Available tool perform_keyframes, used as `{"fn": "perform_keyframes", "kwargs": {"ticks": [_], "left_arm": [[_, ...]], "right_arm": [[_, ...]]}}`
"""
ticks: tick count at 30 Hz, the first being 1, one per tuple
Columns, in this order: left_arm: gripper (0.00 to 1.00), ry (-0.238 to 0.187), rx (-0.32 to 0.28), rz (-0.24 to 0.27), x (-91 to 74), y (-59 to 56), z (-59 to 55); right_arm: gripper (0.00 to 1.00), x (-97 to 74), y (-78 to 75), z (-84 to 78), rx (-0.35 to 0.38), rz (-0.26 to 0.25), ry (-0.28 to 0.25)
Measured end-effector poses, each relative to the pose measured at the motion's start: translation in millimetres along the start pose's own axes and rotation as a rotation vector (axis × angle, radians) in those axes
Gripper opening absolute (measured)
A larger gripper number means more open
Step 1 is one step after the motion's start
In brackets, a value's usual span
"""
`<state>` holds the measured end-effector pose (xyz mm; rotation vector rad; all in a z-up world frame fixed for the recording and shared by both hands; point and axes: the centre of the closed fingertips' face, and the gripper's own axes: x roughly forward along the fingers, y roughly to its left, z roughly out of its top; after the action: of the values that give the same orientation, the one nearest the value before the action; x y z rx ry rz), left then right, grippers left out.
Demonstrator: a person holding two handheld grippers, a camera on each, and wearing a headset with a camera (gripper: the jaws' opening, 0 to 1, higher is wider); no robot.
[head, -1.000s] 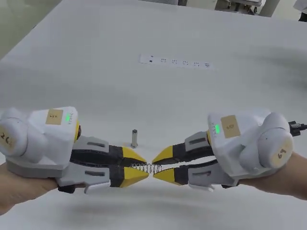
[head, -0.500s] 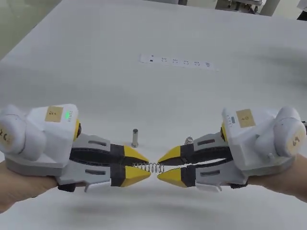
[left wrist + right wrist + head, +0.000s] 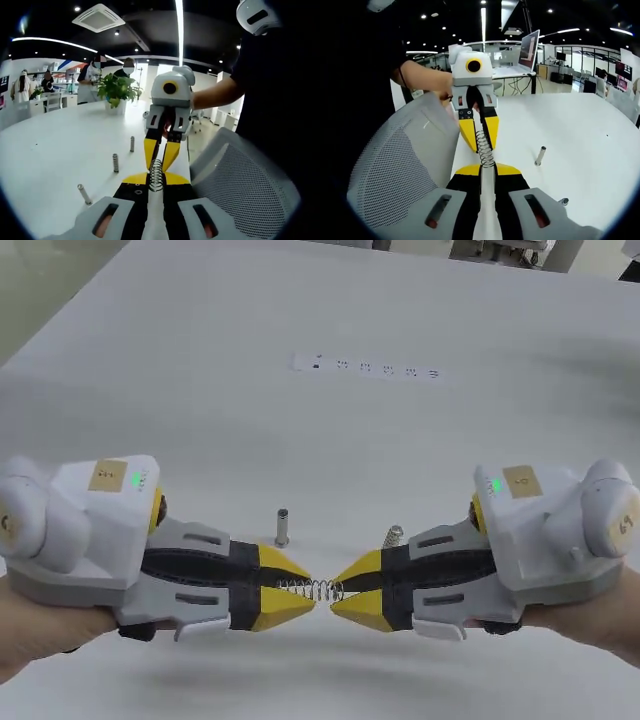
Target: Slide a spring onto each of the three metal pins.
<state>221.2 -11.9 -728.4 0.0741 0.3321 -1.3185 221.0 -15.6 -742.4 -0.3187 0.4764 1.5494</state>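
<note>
The spring (image 3: 320, 591) lies level, long axis left–right — the left gripper (image 3: 303, 590) clamps its left end, the right gripper (image 3: 336, 595) pinches its right end.

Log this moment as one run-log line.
state: spring gripped at both ends above table | left gripper: shut on spring | right gripper: shut on spring | loaded pin: upright | bare pin: upright

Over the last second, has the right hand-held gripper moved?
Yes. Against the bare pin, the right hand-held gripper has drawn back rightward, uncovering the spring-fitted pin.
</note>
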Motion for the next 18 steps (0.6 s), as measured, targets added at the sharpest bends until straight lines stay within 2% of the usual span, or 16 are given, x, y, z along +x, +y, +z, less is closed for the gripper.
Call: {"fn": "perform_keyframes", "kwargs": {"ticks": [13,18], "left_arm": [[0.02,-0.012,-0.002,0.000,-3.3,0.9,4.4],[0.02,-0.014,-0.001,-0.003,-2.8,0.1,4.9]], "right_arm": [[0.11,-1.6,0.7,8.9,0.127,0.029,-0.064],[0.09,-2.4,-2.1,10.8,0.185,0.032,-0.084]]}}
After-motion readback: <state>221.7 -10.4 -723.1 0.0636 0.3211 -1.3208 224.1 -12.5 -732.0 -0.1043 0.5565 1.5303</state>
